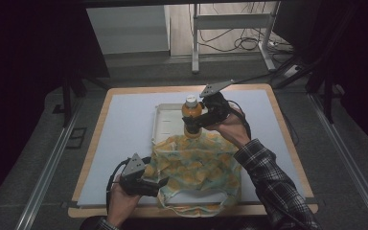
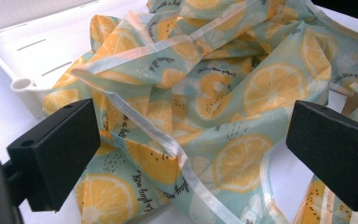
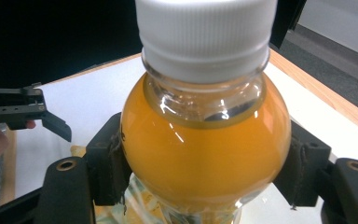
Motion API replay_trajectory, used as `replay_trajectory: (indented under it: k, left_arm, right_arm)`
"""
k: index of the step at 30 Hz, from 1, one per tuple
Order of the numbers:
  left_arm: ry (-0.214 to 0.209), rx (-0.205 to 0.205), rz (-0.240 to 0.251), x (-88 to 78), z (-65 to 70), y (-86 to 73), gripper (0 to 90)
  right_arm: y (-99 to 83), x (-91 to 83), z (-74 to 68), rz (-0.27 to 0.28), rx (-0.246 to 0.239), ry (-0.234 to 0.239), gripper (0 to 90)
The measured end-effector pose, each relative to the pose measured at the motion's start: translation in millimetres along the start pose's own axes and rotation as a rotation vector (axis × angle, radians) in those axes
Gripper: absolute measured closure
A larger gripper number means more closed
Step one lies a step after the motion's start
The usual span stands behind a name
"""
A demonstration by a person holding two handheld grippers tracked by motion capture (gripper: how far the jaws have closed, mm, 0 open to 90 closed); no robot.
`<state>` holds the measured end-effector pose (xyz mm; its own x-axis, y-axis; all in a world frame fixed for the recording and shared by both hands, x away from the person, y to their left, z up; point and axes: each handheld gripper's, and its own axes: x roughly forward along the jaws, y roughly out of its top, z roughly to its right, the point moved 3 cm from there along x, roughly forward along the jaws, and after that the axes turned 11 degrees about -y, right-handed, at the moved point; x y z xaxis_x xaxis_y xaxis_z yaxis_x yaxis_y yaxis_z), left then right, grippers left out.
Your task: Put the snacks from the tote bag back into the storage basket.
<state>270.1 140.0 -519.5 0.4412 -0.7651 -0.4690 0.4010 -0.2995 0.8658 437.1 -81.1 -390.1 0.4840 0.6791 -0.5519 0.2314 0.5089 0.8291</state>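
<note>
Jaws clamp bottle (image 3: 205, 154), lemon-print bag (image 2: 205, 116) lettering unreadable

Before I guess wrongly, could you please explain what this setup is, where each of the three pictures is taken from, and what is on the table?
A person works at a table with a hand-held two-jaw tool in each hand. The high view looks down from above; the other two cameras ride on the tools, looking along their black jaws. On the white table mat lie a white plastic tray and a crumpled lemon-print fabric bag. The right gripper clamps a clear plastic bottle of orange drink with a white cap, upright above the bag. The left gripper stands open at the bag's edge, holding nothing.
</note>
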Motion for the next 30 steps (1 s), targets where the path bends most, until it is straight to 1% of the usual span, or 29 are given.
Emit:
replay_trajectory:
  k: [10, 16, 30]
  left_arm:
    - [-0.002, 0.004, -0.001, 0.3, 0.5, 0.3, 2.9]
    - [-0.002, 0.006, -0.001, 0.4, 0.4, 0.4, 2.8]
    - [-0.005, 0.007, -0.001, 0.7, 0.7, 0.6, 2.9]
  right_arm:
    - [1.2, 10.2, 5.1, -0.001, -0.007, -0.013, 30.1]
    - [0.7, 16.7, 7.3, -0.003, -0.002, -0.016, 30.1]
    - [2.6, 25.1, 11.4, 0.001, -0.002, -0.022, 30.1]
